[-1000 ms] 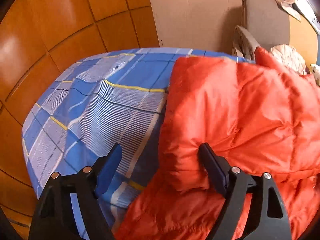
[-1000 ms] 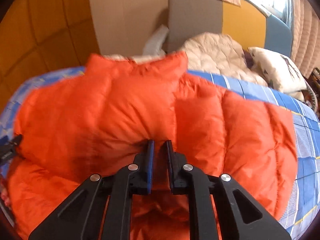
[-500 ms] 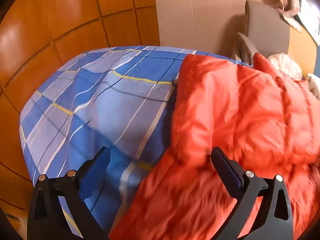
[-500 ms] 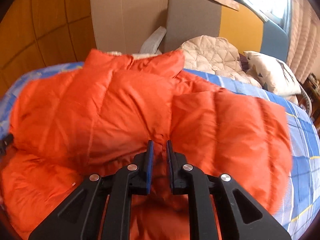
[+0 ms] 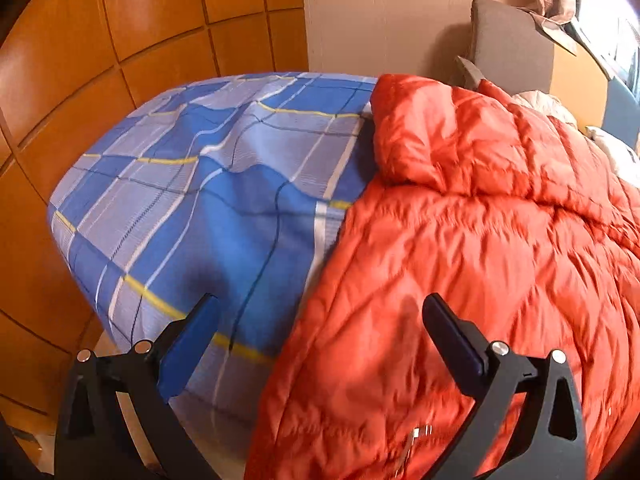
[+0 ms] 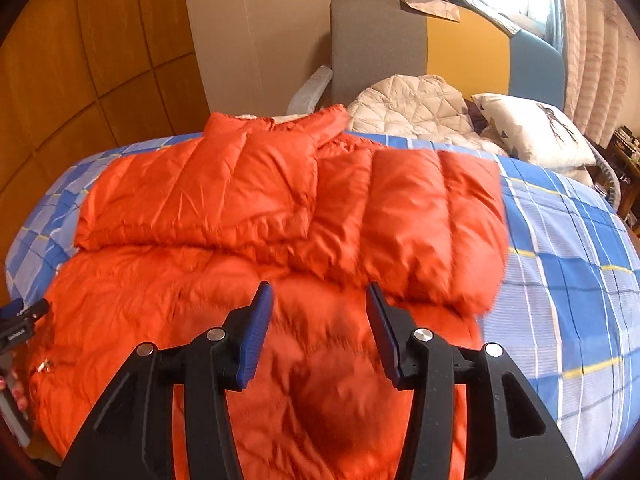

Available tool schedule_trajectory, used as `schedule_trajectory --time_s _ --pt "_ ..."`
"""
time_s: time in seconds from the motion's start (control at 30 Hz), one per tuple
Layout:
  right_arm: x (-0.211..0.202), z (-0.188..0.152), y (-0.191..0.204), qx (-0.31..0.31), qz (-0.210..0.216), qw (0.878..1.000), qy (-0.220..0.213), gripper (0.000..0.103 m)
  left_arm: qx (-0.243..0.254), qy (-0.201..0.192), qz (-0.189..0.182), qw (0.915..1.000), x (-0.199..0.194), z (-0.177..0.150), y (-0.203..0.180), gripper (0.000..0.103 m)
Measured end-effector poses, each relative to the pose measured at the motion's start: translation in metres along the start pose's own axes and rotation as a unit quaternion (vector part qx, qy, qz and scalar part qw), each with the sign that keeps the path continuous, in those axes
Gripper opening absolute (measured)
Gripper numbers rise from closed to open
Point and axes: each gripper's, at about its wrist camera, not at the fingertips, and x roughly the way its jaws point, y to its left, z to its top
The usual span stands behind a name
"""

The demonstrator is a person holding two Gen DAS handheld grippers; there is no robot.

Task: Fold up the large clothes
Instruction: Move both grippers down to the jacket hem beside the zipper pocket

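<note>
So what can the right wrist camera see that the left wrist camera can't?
Only the right wrist view shows the patterned pillow, the whole white quilted jacket, the curtain and both sleeves folded across the orange jacket.

Only the left wrist view shows the bed corner by the wooden wall panels.

Both show the orange jacket on the blue checked sheet and the grey chair.

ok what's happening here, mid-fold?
A person with a gripper in each hand is folding an orange puffer jacket on a bed with a blue plaid sheet. Both sleeves are already folded in across the body. The left gripper is wide open and empty over the jacket's edge. The right gripper has just been opening; nothing sits between its jaws. Neither holds the jacket now.
</note>
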Motion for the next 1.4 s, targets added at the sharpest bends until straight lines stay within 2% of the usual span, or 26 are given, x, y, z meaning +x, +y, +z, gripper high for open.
schedule_trajectory --time_s 0.1,0.43,0.67,0.87,0.9,0.93,0.97,1.2,1.4 --pt "-0.009 -0.013 -0.007 0.005 -0.008 1.000 0.002 0.048 0.003 0.002 -0.006 1.0000 -0.005 -0.010 0.004 0.101" --pt "-0.038 -0.057 -0.039 0.021 -0.028 0.999 0.014 0.048 -0.005 0.032 -0.080 0.9963 -0.017 -0.040 0.023 0.101" --pt "-0.053 -0.076 -0.056 0.014 -0.080 0.996 0.025 0.048 0.005 0.038 -0.134 0.9902 -0.021 -0.055 0.030 0.101" --pt "-0.062 -0.089 -0.059 0.009 -0.096 0.995 0.039 0.048 0.003 0.046 -0.156 0.9867 -0.022 -0.060 0.033 0.101" --pt "-0.063 -0.092 -0.060 0.008 -0.097 0.994 0.041 0.052 0.004 0.049 -0.163 0.9854 -0.022 -0.060 0.033 0.101" --pt "-0.065 -0.094 -0.060 0.006 -0.098 0.994 0.041 0.064 0.005 0.050 -0.167 0.9847 -0.023 -0.062 0.032 0.101" --pt "-0.067 -0.096 -0.061 0.004 -0.099 0.994 0.038 0.068 0.009 0.050 -0.169 0.9843 -0.024 -0.063 0.031 0.101" --pt "-0.069 -0.106 -0.068 0.010 -0.091 0.995 0.046 0.068 0.051 0.048 -0.174 0.9823 -0.027 -0.067 0.020 0.098" --pt "-0.067 -0.116 -0.073 0.015 -0.079 0.995 0.059 0.068 0.051 0.053 -0.183 0.9805 -0.029 -0.069 0.023 0.091"
